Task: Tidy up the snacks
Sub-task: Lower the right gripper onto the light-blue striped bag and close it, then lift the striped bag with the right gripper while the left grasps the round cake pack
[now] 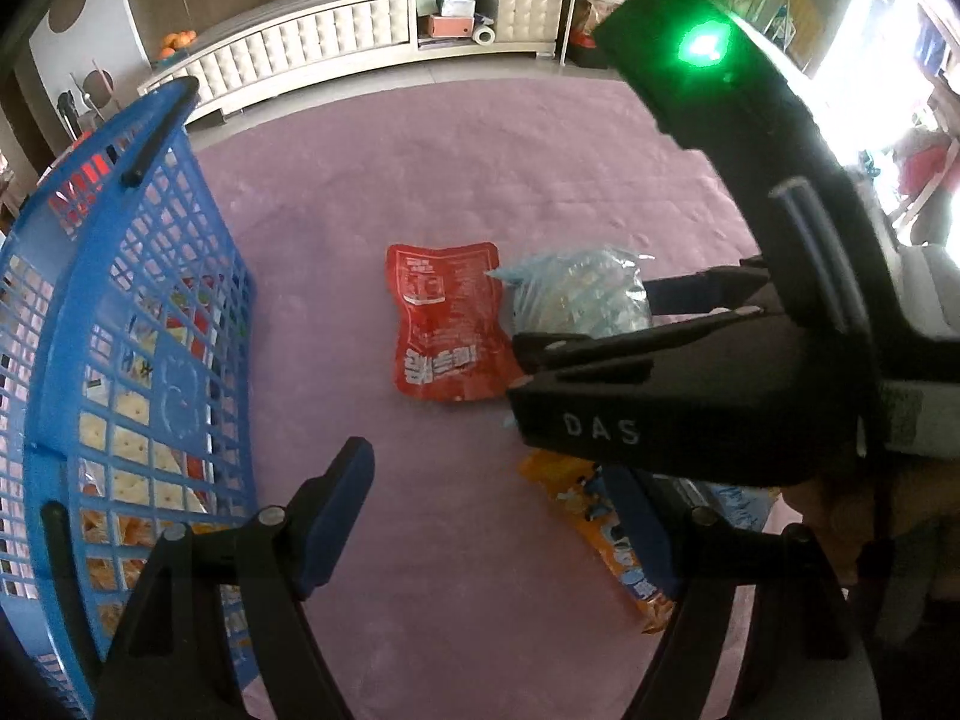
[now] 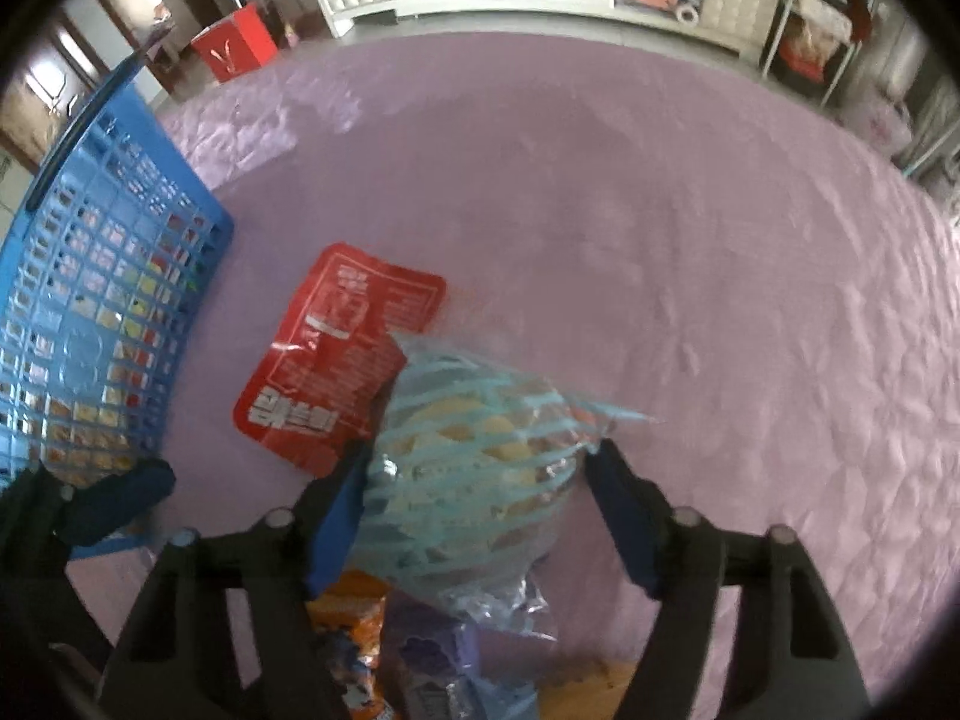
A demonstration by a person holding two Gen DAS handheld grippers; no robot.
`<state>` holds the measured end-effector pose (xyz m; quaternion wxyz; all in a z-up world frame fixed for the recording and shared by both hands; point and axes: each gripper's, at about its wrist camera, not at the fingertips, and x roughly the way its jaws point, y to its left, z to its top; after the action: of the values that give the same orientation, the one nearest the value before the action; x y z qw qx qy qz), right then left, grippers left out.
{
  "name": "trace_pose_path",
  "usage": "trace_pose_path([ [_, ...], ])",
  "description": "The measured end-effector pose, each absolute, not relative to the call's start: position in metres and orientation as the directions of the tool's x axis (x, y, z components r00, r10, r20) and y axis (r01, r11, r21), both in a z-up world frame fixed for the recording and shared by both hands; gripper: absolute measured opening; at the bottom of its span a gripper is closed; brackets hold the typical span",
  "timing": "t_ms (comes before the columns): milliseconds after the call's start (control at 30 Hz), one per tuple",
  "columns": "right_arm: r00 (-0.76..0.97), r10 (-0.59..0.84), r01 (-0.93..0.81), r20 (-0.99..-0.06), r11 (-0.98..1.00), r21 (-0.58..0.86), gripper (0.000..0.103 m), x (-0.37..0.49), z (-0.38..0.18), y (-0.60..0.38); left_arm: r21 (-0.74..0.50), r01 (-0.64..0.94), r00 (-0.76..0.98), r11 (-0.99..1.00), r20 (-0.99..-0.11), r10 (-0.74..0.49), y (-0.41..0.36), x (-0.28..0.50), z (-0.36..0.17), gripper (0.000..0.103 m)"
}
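Note:
A blue plastic basket holding several snack packs stands at the left on the purple cloth; it also shows in the right wrist view. A red pouch lies flat in the middle. A clear bag with light blue stripes lies beside it. My right gripper is open, its fingers on either side of the striped bag; it shows in the left wrist view. My left gripper is open and empty above the cloth. An orange pack lies under my left gripper's right finger.
A purple-blue pack lies near the orange one. A white low cabinet stands beyond the cloth, with a red box on the floor at the left. The cloth's far right part is bare.

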<state>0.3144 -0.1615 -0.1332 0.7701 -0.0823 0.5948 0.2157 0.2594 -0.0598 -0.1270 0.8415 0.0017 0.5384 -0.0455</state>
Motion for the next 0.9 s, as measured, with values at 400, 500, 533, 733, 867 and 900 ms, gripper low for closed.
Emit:
trace_pose_path([
  [400, 0.333, 0.285, -0.425, -0.899, 0.896, 0.127, 0.063, 0.281, -0.103, -0.205, -0.042, 0.075, 0.423, 0.996, -0.904, -0.07, -0.065, 0.248, -0.125, 0.077],
  [500, 0.385, 0.303, -0.41, -0.872, 0.903, 0.133, 0.063, 0.263, -0.088, -0.216, -0.035, 0.085, 0.432, 0.996, -0.899, -0.068, -0.066, 0.242, -0.119, 0.077],
  [533, 0.401, 0.309, -0.406, -0.862, 0.904, 0.135, 0.063, 0.258, -0.083, -0.22, -0.031, 0.09, 0.437, 0.995, -0.897, -0.068, -0.068, 0.24, -0.116, 0.077],
  [733, 0.451, 0.35, -0.366, -0.821, 0.912, 0.188, 0.063, 0.238, -0.067, -0.238, -0.025, 0.114, 0.453, 0.993, -0.888, -0.074, -0.074, 0.23, -0.106, 0.077],
  [867, 0.478, 0.352, -0.315, -0.804, 0.924, 0.217, 0.063, 0.231, -0.064, -0.253, -0.033, 0.137, 0.455, 0.99, -0.885, -0.093, -0.081, 0.226, -0.102, 0.077],
  [900, 0.485, 0.353, -0.298, -0.8, 0.927, 0.228, 0.063, 0.229, -0.063, -0.256, -0.032, 0.144, 0.456, 0.989, -0.885, -0.095, -0.084, 0.227, -0.1, 0.077],
])
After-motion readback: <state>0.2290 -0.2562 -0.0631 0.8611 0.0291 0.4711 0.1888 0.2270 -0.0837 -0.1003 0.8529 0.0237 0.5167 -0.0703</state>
